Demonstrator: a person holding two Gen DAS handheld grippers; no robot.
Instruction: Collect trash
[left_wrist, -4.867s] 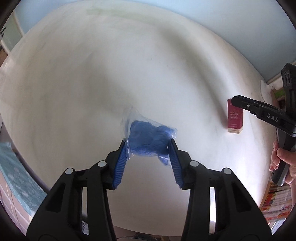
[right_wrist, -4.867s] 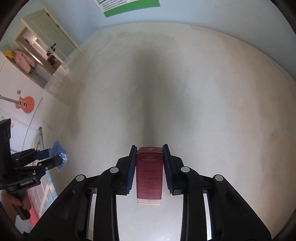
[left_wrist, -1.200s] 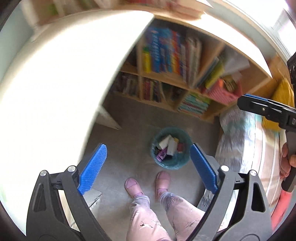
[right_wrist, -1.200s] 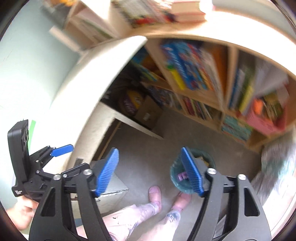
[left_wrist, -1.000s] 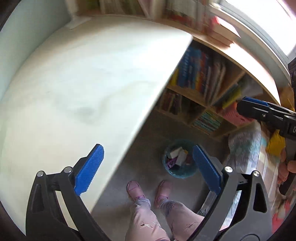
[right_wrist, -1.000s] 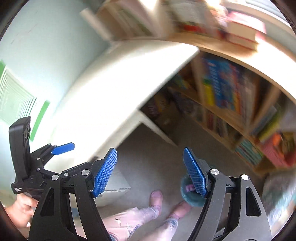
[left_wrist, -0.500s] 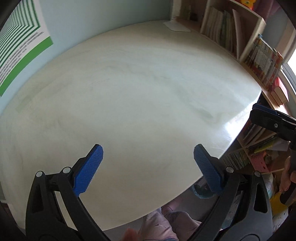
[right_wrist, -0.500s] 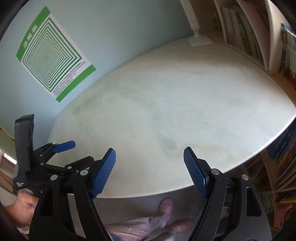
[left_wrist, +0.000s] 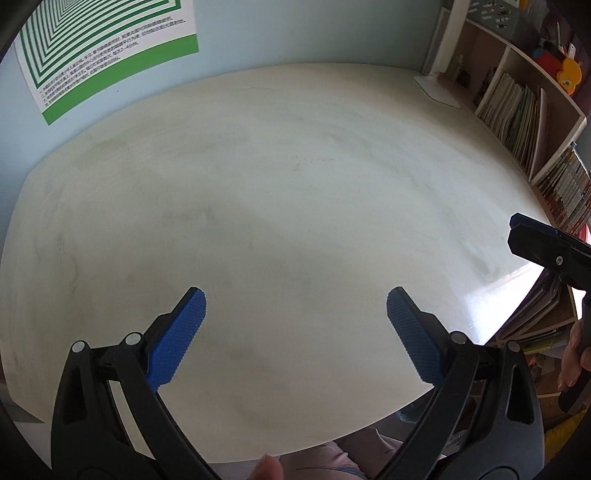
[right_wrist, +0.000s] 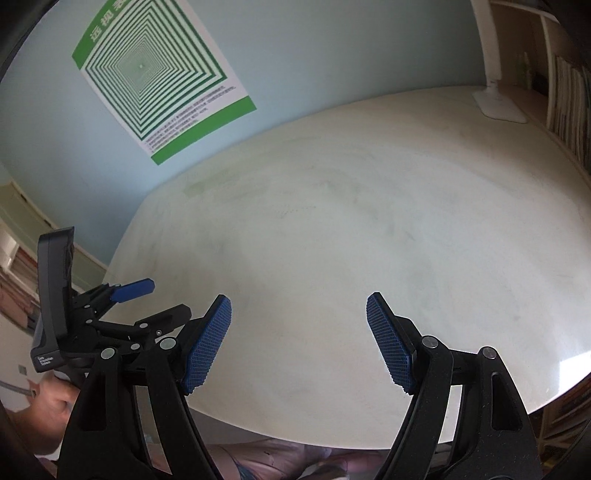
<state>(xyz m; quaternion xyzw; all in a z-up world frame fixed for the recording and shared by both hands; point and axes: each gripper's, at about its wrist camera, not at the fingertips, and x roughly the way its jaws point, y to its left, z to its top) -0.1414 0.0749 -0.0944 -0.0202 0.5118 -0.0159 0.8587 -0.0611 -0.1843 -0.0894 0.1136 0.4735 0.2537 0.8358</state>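
1. The white table (left_wrist: 295, 177) is taken as the landmark. Both grippers are held above its near edge, pointed down at the bare top.
2. The left gripper (left_wrist: 295, 332) is spread wide, blue pads (left_wrist: 177, 332) well apart, and only tabletop is seen between them. Nothing is held.
3. Same deal for the right gripper (right_wrist: 299, 339): jaws wide, pads (right_wrist: 207, 343) clear of everything, nothing gripped.
4. Trash: none can be made out on the table in either view, so there's nothing between or near either set of jaws.
5. At the table's far right corner a white lamp base (left_wrist: 436, 88) is parked, with a bookshelf (left_wrist: 517, 103) just beyond that side.
6. On the wall behind the table a green-and-white poster (right_wrist: 162, 85) is hung.
7. Below the near edge, the person's legs (right_wrist: 266, 461) are partly seen.
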